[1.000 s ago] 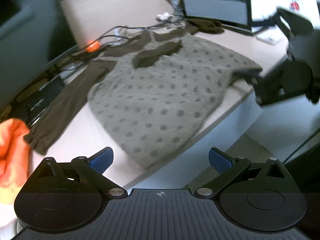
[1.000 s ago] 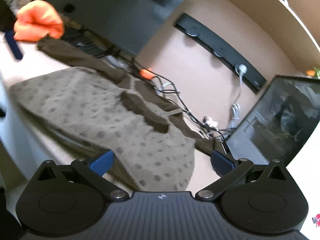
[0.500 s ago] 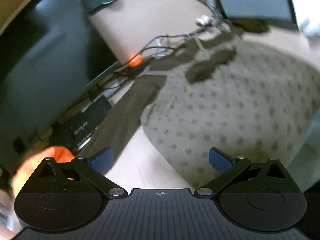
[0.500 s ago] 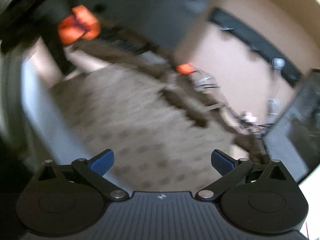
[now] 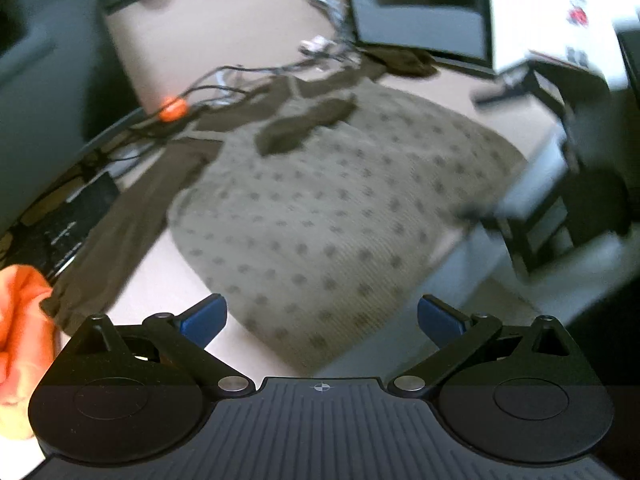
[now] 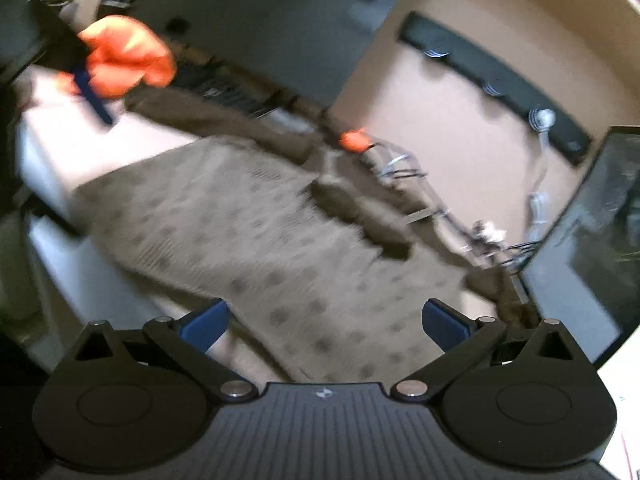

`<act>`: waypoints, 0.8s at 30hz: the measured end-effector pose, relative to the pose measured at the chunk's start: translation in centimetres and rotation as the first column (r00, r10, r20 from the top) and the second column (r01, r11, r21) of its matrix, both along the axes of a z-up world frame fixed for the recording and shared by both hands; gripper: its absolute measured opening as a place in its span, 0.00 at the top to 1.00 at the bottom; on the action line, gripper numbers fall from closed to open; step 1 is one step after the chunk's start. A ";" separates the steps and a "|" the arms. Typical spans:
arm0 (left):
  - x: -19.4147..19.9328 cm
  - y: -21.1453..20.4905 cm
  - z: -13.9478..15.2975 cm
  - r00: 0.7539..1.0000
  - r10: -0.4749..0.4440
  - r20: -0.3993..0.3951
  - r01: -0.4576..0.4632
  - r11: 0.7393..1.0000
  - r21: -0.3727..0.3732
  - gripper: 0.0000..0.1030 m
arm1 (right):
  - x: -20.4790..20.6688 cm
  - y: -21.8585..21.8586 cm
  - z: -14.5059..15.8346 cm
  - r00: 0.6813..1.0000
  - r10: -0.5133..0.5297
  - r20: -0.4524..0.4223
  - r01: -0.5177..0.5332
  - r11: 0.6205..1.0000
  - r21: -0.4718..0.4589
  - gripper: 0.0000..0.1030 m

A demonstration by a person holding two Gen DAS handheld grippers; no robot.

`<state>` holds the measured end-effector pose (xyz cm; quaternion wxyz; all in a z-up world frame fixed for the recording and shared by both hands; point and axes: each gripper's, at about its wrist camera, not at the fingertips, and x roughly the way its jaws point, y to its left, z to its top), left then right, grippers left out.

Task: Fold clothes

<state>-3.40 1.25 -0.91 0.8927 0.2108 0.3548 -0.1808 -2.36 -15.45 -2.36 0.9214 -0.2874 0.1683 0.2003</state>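
Note:
A grey-brown knitted top with dark dots (image 5: 320, 208) lies spread flat on the pale desk (image 5: 160, 292), its dark brown sleeve (image 5: 132, 216) stretched toward the left. The same dotted top (image 6: 256, 248) fills the middle of the right wrist view, with a dark brown bow (image 6: 360, 212) near its neck. My left gripper (image 5: 320, 318) hovers open over the hem near the desk's front edge, holding nothing. My right gripper (image 6: 324, 320) is open too, above the garment's right side. Both views are blurred by motion.
An orange cloth (image 5: 20, 320) lies at the desk's left end, seen again as orange cloth (image 6: 128, 56). Cables and an orange plug (image 5: 172, 110) run along the back. A dark monitor (image 5: 416, 4) stands at the back right. A keyboard (image 5: 76, 216) sits at the left.
Both grippers have swung about over the garment; the left view panned back right toward the hem and desk edge. Both stayed open. The garment has not moved.

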 end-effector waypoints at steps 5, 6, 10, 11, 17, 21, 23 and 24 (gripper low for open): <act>-0.1 -1.6 -1.8 0.998 -0.056 0.000 0.056 0.991 0.122 0.00 | 0.8 -0.2 0.7 1.000 -0.024 0.005 0.024 1.000 0.002 0.00; 0.0 -1.8 -2.0 0.998 -0.057 0.007 0.055 0.988 0.145 0.00 | 0.9 -0.2 0.7 1.000 -0.014 -0.001 0.014 1.000 -0.005 0.00; 0.6 -1.8 -2.2 0.998 -0.035 0.058 0.022 0.976 0.215 0.00 | 0.6 -0.3 -0.1 0.994 0.048 -0.095 -0.048 0.999 0.005 0.00; 0.8 -1.8 -2.2 0.997 -0.033 0.067 0.017 0.974 0.227 0.00 | 0.4 -0.2 -0.4 0.991 0.062 -0.120 -0.062 0.998 0.009 0.00; 2.1 -0.9 -1.5 0.995 0.009 0.096 -0.032 0.969 0.245 0.00 | 0.1 -0.1 -2.3 0.965 0.110 -0.238 -0.109 0.994 0.015 0.00; 3.0 -0.1 -0.4 0.993 0.051 0.106 -0.073 0.975 0.212 0.00 | 0.7 -0.2 -3.3 0.967 0.075 -0.242 -0.082 0.996 -0.018 0.00; 3.0 0.3 0.4 0.993 0.064 0.099 -0.080 0.983 0.163 0.00 | 1.0 -0.6 -3.1 0.975 0.052 -0.216 -0.058 0.998 -0.024 0.00; 3.0 0.5 0.8 0.994 0.066 0.089 -0.077 0.988 0.130 0.00 | 1.1 -0.7 -2.9 0.974 0.057 -0.220 -0.062 0.998 -0.015 0.00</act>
